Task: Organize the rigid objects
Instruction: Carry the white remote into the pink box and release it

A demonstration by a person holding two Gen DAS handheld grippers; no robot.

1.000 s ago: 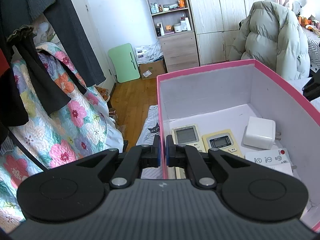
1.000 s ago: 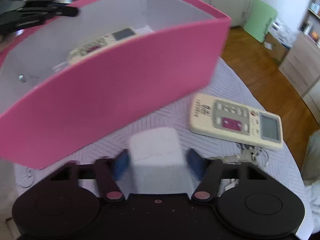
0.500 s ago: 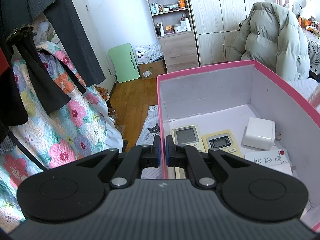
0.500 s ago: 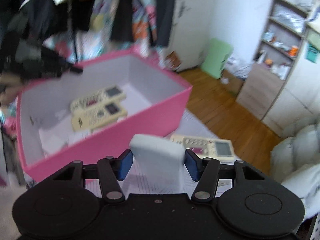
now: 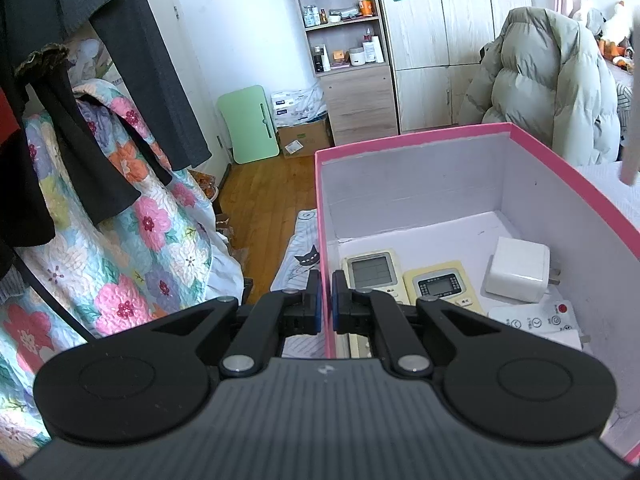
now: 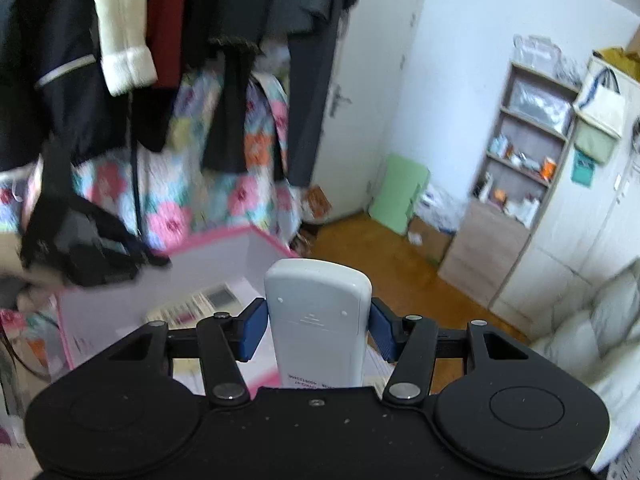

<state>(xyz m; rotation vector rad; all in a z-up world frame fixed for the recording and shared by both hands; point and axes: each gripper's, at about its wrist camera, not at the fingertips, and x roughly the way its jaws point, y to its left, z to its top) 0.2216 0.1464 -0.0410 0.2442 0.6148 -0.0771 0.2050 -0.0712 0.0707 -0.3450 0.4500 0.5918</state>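
L gripper (image 5: pixel 326 300): jaws together, clamped on the near wall of the pink box (image 5: pixel 580 184), 1 finger outside, 1 inside. Points down into the box.

R gripper (image 6: pixel 318 326): blue pads pressed on both sides of a white remote (image 6: pixel 318 320), back side facing cam, label strip at its lower end, text too small to read. Remote is lifted clear, up over the box (image 6: pixel 224 244), its top end pointing fwd and tilted up. In the L view a white blurred edge at far right (image 5: pixel 632 120) is prob that remote, can't confirm.

Inside box, L view: 2 AC remotes side by side at the near-left floor, a white one w/ grey LCD (image 5: pixel 372 272) and a yellowish one (image 5: pixel 440 284) touching it on the right. White charger block (image 5: pixel 516 270) w/ prongs sits right of them, near the right wall. Flat white remote w/ red button (image 5: pixel 536 322) lies just in front of the charger.

Bkgd: floral quilt (image 5: pixel 132 216), hanging dark clothes (image 6: pixel 80 80), puffer jacket (image 5: pixel 548 80), shelf unit (image 5: pixel 344 20).
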